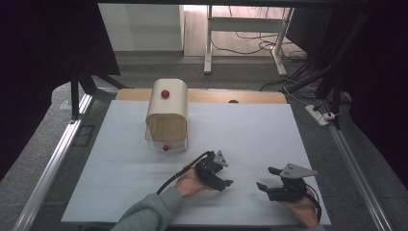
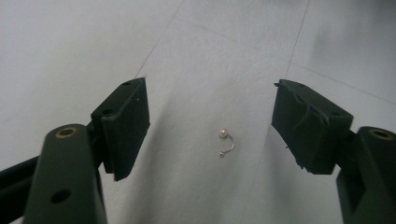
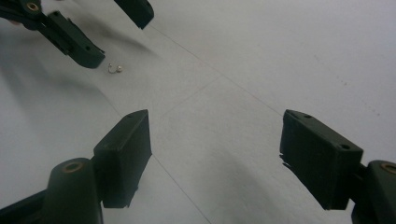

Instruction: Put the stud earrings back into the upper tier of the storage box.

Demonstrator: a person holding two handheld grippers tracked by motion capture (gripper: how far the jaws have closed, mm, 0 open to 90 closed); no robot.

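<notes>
1. A counter [image 1: 120, 192] covered with a white sheet carries a cream box with a rounded top [image 1: 167, 113] toward its far left-centre; the box bears a red knob [image 1: 165, 94] on top and a second red knob [image 1: 166, 147] low on its clear front edge.
2. The left gripper [image 1: 225, 174] sits near the front middle of the counter, held by a hand [image 1: 188, 182] in a grey sleeve [image 1: 149, 214], with a black cable running back from it.
3. Its jaws stand wide apart and hold nothing, as the left gripper view shows.
4. In that view a tiny earring [image 2: 225, 142], a curved metal hook with a small pearl-like bead at one end, lies on the white sheet between the two jaws, touching neither.
5. The right gripper [image 1: 268, 178] rests at the front right of the counter, just beside the left gripper but apart from it, with a grey three-cornered plate [image 1: 296, 170] on top.
6. Its jaws are also spread wide and empty; the right gripper view shows bare white sheet with faint fold lines between them.
7. In the right gripper view the earring [image 3: 114, 69] lies farther off at upper left, just beside one jaw of the left gripper [image 3: 116, 35].
8. The earring is too small to make out in the high view.
</notes>
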